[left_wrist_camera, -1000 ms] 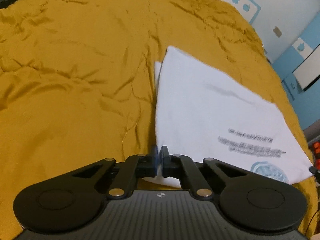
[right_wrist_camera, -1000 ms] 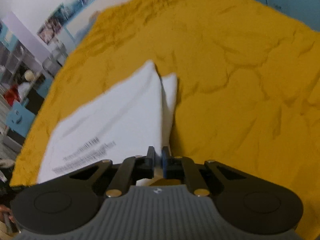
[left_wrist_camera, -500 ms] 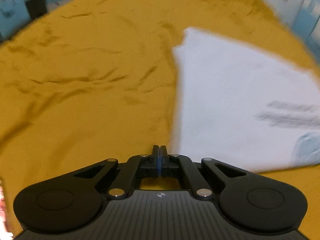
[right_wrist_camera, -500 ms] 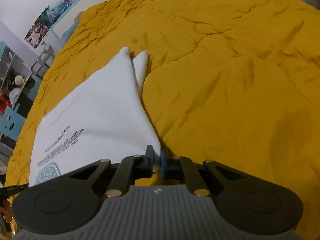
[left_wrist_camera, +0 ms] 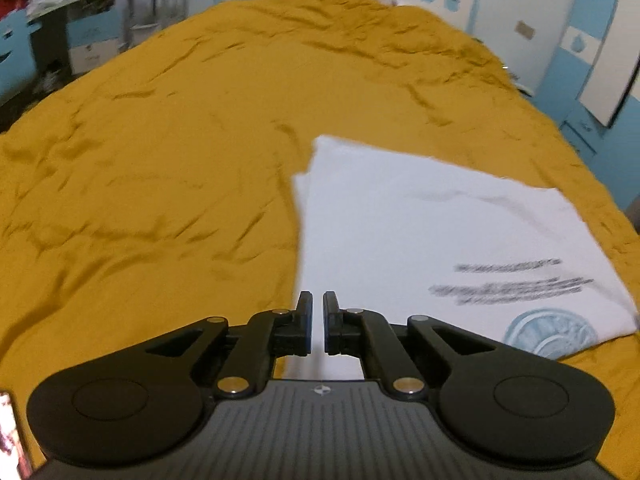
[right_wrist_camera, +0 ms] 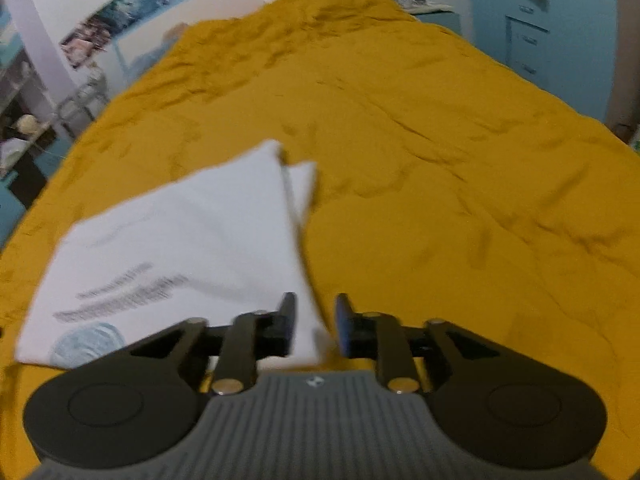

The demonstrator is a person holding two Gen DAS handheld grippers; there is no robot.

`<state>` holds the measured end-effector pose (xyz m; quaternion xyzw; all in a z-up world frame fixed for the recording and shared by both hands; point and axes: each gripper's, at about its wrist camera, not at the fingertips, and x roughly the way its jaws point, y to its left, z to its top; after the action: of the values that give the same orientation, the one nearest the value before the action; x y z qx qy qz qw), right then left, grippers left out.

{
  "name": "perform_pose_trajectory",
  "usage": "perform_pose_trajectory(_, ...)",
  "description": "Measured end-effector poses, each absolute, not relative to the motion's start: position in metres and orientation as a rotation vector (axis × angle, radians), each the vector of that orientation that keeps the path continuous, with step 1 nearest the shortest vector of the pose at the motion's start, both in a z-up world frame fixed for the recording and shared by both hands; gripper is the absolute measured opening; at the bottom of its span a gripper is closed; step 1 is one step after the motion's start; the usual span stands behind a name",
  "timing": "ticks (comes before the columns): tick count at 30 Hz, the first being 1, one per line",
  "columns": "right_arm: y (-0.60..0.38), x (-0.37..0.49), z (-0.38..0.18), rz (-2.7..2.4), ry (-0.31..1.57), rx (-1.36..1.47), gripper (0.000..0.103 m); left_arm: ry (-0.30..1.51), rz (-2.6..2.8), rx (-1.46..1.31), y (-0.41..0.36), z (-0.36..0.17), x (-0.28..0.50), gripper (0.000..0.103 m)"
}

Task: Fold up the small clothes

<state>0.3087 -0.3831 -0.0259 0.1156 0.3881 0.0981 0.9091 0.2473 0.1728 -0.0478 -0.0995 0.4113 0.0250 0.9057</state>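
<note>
Mustard-yellow bedspread (left_wrist_camera: 168, 168) fills both of my wrist views, wrinkled all over, and the folded white T-shirt (left_wrist_camera: 432, 240) lies flat on it. From my left side the shirt sits to the right of centre, its dark lines of print and pale blue round emblem (left_wrist_camera: 550, 332) at the near right corner. My left gripper (left_wrist_camera: 316, 322) hovers just over the shirt's near left edge with a narrow gap showing between its pads and no cloth caught in it. My right gripper (right_wrist_camera: 314, 324) hangs over the shirt's near right corner; its jaws are opening, clearly parted, and the white fabric shows in the gap below them, not pinched. A second white layer (right_wrist_camera: 302, 184) peeks out along the shirt's far right edge.
</note>
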Motion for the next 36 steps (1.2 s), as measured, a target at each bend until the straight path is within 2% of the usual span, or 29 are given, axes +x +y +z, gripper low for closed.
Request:
perform_pose_trajectory(1, -0.38, 0.312, -0.023, 0.215, 0.794, 0.245, 0.03, 0.844, 0.038, -0.201, 0.167, -0.047, 0.252, 0.004)
perform_pose_trajectory(7, -0.359, 0.346, -0.025, 0.256, 0.788, 0.324, 0.03, 0.839, -0.064, -0.182, 0.124, -0.056, 0.287, 0.004)
perform_pose_trajectory(21, -0.293, 0.464, -0.064, 0.346, 0.846, 0.21, 0.03, 0.912, -0.168, -0.172, 0.072, -0.101, 0.39, 0.004)
perform_pose_trajectory(24, -0.288, 0.49, -0.073, 0.294, 0.846, 0.15, 0.022, 0.928, -0.174, -0.171, 0.066, -0.11, 0.412, 0.004)
perform_pose_trajectory(36, -0.287, 0.553, -0.087, 0.265, 0.831, 0.071, 0.005, 0.946, -0.112, -0.155, 0.039, -0.13, 0.472, 0.004)
